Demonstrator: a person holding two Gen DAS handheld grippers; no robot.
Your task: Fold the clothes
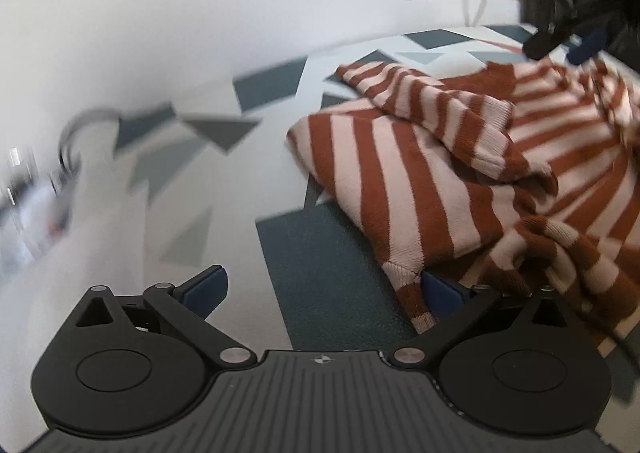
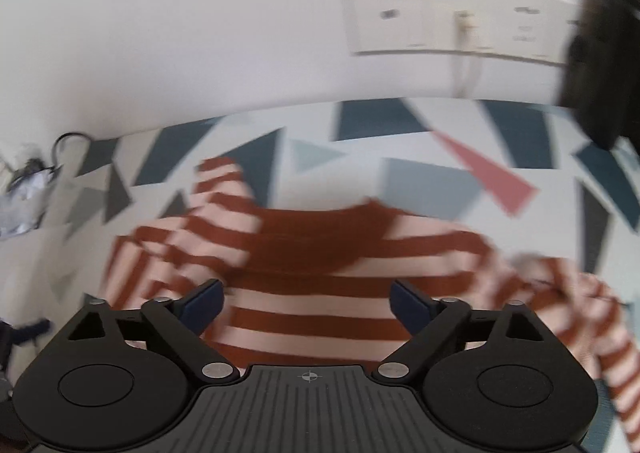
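Knitwear, a rust-and-pink striped sweater (image 1: 420,173) lying rumpled on the patterned cloth (image 1: 328,269), looks soft, floppy and light, best pinched at hem corner or shoulder seam, while left gripper (image 1: 324,289) and right gripper (image 2: 308,305) both gape wide, holding nothing

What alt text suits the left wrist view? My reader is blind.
A rust-and-pink striped sweater lies crumpled on a triangle-patterned sheet. The open left tongs sit at its hem, holding nothing.
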